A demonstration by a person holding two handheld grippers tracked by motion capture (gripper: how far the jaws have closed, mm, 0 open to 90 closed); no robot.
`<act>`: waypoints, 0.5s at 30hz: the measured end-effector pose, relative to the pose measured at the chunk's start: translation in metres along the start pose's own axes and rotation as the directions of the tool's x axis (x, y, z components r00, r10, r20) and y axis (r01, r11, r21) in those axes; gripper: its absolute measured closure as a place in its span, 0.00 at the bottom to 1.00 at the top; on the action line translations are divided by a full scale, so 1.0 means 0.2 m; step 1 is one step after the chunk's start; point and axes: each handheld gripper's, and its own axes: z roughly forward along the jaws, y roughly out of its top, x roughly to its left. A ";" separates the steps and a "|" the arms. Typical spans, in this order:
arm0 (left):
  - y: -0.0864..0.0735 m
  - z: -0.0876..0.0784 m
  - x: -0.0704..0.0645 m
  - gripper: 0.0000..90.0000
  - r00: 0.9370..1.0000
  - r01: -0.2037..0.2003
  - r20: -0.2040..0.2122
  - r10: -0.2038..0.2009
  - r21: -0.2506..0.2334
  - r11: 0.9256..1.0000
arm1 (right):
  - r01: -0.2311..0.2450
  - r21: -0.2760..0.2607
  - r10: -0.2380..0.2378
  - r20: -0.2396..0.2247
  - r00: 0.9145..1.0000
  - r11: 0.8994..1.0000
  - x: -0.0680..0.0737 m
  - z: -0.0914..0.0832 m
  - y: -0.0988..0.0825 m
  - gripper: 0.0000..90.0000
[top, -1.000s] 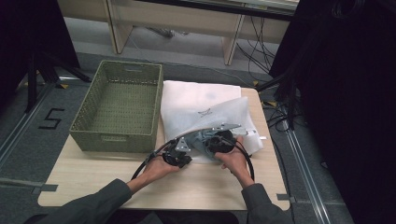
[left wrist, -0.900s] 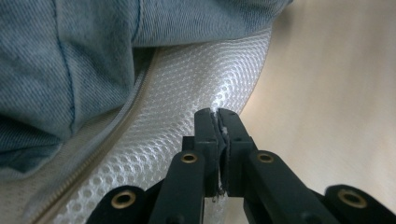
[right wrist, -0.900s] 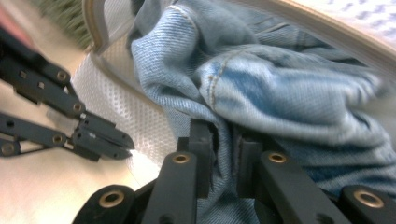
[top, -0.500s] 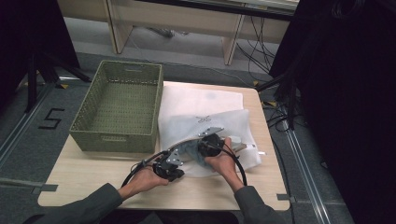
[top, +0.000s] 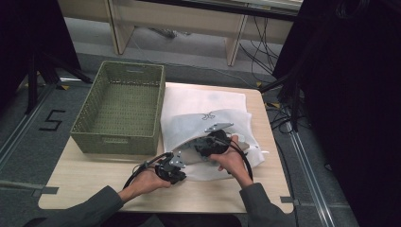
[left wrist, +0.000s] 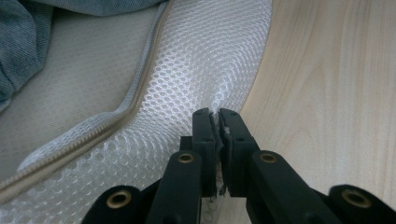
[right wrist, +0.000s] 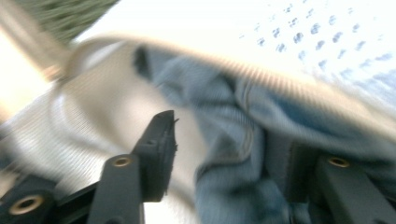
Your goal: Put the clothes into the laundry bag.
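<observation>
Left gripper (left wrist: 218, 122) pinching bag's mesh edge (left wrist: 187, 70) beside zipper. Right gripper (right wrist: 233, 140) inside bag mouth, jaws just opening, spread around blue jeans (right wrist: 243, 186), no grip yet. Bag (top: 208, 113) right of basket (top: 118, 142). Judgement: bag opened; jeans not yet out.

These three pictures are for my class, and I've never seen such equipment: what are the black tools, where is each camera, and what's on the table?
A person holds a hand-worked two-jaw gripper in each hand. The high view looks down on the table; the other two cameras ride on the grippers. On the table lie a green basket and a white mesh laundry bag with blue denim clothing inside. The left gripper is shut, pinching the bag's mesh edge. The right gripper has just been opening, its jaws wide inside the bag's mouth with the denim between them.
</observation>
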 end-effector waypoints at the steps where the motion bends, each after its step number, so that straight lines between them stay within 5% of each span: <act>1: 0.00 0.00 0.00 0.94 1.000 0.002 0.000 -0.002 0.001 1.000 | 0.009 -0.002 -0.009 0.001 1.000 1.000 0.01 -0.05 -0.02 0.51; 3: 0.00 0.00 0.00 0.93 1.000 -0.002 -0.004 0.002 0.004 1.000 | 0.019 -0.069 -0.019 -0.002 1.000 0.997 0.02 -0.12 -0.05 0.51; 4: 0.00 0.00 -0.01 0.93 1.000 -0.007 -0.007 0.007 0.005 1.000 | -0.009 -0.024 0.009 0.000 1.000 1.000 0.02 -0.17 -0.06 0.51; 5: 0.00 0.00 0.00 0.93 1.000 -0.007 -0.005 0.007 0.005 1.000 | -0.021 -0.066 0.022 0.008 1.000 0.998 0.03 -0.18 -0.07 0.50; 7: 0.00 0.00 0.00 0.93 1.000 -0.003 -0.004 0.003 0.003 1.000 | 0.001 -0.034 0.000 0.028 1.000 0.999 0.01 -0.23 -0.10 0.50; 9: 0.00 0.00 0.00 0.93 1.000 -0.005 -0.005 0.005 0.004 1.000 | 0.001 -0.054 0.002 0.050 0.999 0.999 0.00 -0.23 -0.12 0.50; 11: 0.00 0.00 0.00 0.93 1.000 -0.006 -0.004 0.006 0.003 1.000 | -0.031 0.029 0.029 0.067 0.997 0.999 -0.03 -0.22 -0.19 0.48; 15: 0.00 0.00 0.00 0.93 1.000 -0.005 0.000 0.005 0.004 1.000 | -0.055 0.038 0.053 0.054 0.997 0.998 -0.05 -0.15 -0.24 0.46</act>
